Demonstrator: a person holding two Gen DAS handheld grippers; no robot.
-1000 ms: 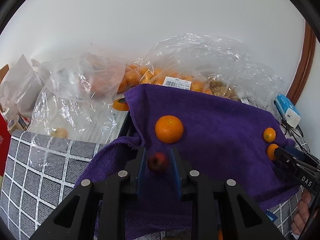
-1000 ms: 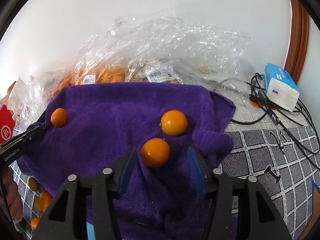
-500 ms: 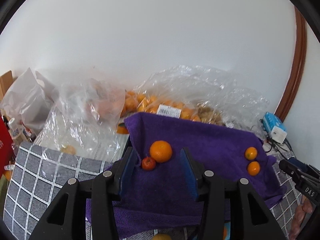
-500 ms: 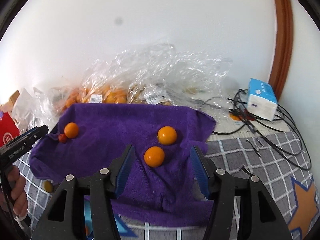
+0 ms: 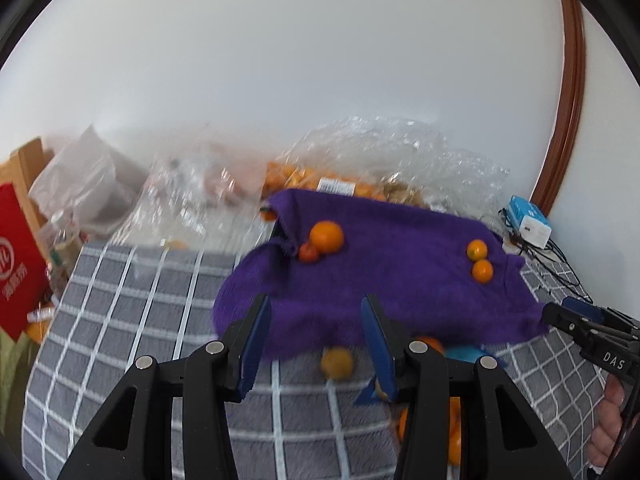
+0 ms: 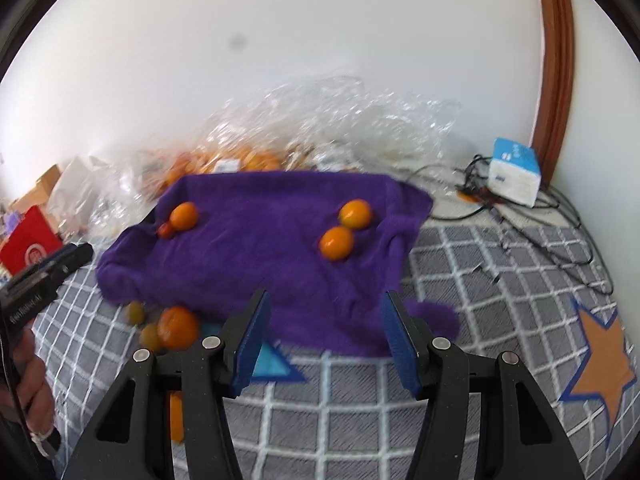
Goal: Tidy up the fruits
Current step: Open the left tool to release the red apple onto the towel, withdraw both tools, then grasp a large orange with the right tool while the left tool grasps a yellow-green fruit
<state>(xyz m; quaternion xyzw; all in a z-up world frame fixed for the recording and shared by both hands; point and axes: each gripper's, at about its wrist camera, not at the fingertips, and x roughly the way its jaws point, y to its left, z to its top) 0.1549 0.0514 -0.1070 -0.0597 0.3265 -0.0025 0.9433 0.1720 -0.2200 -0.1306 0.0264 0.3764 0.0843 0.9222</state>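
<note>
A purple towel (image 5: 380,280) lies on the grey checked cover. At its left end sit an orange (image 5: 327,236) and, touching it, a small red fruit (image 5: 308,253). At the right end two small oranges (image 5: 477,250) rest side by side, also seen as a pair of oranges (image 6: 337,243) in the right wrist view. My left gripper (image 5: 315,304) hangs open over the towel's near edge, nothing between its fingers. My right gripper (image 6: 326,300) is open too and holds nothing. Loose fruit (image 6: 178,327) lies in front of the towel.
Clear plastic bags (image 5: 328,180) with several oranges are heaped against the wall behind the towel. A blue and white box (image 6: 514,176) and black cables (image 6: 552,232) lie at the right. At the far left stands a red box (image 5: 16,264).
The left gripper let go of the small red fruit, which now lies by the orange. Both grippers drew back and up from the towel, so more of the cover shows.
</note>
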